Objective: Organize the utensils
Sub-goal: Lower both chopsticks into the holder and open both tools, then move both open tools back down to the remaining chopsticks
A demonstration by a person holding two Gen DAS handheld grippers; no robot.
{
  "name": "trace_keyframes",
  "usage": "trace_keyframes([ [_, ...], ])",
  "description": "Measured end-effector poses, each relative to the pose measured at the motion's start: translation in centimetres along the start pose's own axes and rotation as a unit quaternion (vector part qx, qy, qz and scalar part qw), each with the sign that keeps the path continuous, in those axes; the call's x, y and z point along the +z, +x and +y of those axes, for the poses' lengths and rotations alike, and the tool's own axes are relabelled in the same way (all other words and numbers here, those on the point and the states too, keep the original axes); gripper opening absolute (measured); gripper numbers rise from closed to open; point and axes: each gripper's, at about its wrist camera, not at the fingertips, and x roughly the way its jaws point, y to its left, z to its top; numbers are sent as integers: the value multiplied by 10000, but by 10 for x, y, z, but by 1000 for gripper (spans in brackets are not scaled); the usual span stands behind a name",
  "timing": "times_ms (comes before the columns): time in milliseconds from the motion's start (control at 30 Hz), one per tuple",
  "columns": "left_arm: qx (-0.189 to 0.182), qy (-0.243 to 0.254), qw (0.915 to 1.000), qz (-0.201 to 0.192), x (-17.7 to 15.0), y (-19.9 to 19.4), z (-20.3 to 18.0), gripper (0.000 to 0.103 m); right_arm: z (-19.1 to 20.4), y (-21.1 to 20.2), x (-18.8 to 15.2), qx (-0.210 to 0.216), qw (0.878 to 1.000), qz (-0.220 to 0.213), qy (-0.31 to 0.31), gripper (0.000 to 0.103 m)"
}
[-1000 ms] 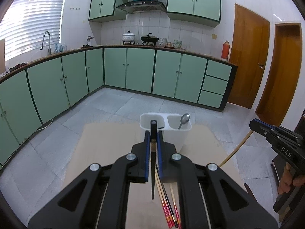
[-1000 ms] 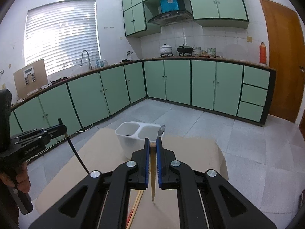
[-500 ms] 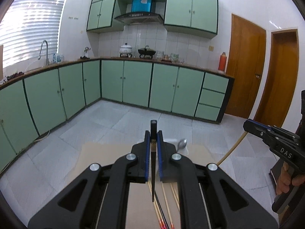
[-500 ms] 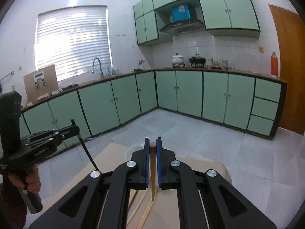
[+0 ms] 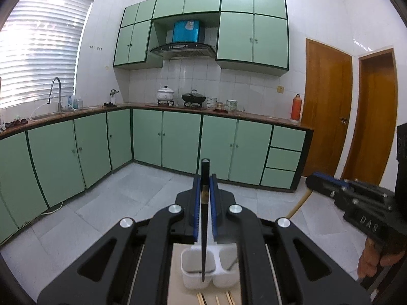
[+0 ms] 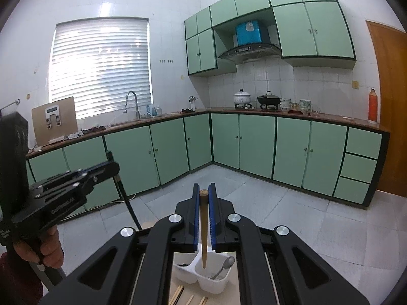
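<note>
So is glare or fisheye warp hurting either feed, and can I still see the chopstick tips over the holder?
Left wrist view: window blown out, cabinets bowed at the edges, yet the black chopstick stays sharp over the white holder. Right wrist view: same window glare and warp; the wooden chopstick tip reads clearly.

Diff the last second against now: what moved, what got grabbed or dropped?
Both grippers rose over the white two-compartment holder, which slid from ahead to below the jaws. Left gripper now hangs its black chopstick over the left compartment; right gripper its wooden chopstick near the divider. No grabs or releases. Spoon unmoved in the right compartment.
</note>
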Motion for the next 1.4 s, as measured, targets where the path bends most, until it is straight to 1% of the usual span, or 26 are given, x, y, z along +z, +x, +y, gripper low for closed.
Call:
trace_keyframes([
  [100,63,21,10000,-31,-2,21,-2,6,-2,18,-3,-84,9999,126,-14,7],
  [233,108,-14,9999,24,-16,54,0,6,-8,40,-17,-145,9994,315,51,7],
  [333,134,5,9997,218,-29,77,2,6,-13,53,-32,-152,9988,449,120,7],
  [433,165,38,9990,413,-41,92,6,6,-17,65,-46,-144,9979,600,194,7],
  [800,259,-6,9953,936,-82,108,25,7,-27,88,-82,-111,9942,987,408,7],
  [867,285,7,9947,984,-87,108,26,10,-26,89,-87,-107,9935,1074,365,7],
  [933,290,16,9945,1009,-91,106,28,11,-26,88,-91,-159,9932,1095,351,8],
  [967,299,14,9945,1008,-92,104,29,12,-26,87,-93,-179,9932,1091,358,8],
  [1000,313,8,9946,992,-92,101,30,19,-27,84,-95,-206,9932,1085,370,14],
  [1033,322,-3,9947,974,-93,99,30,30,-28,82,-96,-235,9933,1064,375,23],
  [1067,352,-27,9951,925,-94,95,31,35,-28,78,-98,-273,9937,1021,379,30],
  [1100,374,-46,9955,874,-94,90,33,42,-28,73,-99,-326,9942,945,390,40],
  [1133,378,-50,9957,846,-95,87,33,45,-29,70,-101,-360,9945,897,400,46],
  [1167,381,-46,9960,801,-96,81,33,46,-29,66,-103,-397,9947,851,411,49],
  [1233,385,-35,9966,727,-98,72,32,54,-28,58,-107,-465,9950,779,420,53],
  [1300,405,-16,9972,636,-102,59,30,57,-28,48,-113,-512,9951,705,457,56],
  [1400,402,-68,9979,500,-112,38,27,64,-26,33,-122,-570,9955,545,522,66],
])
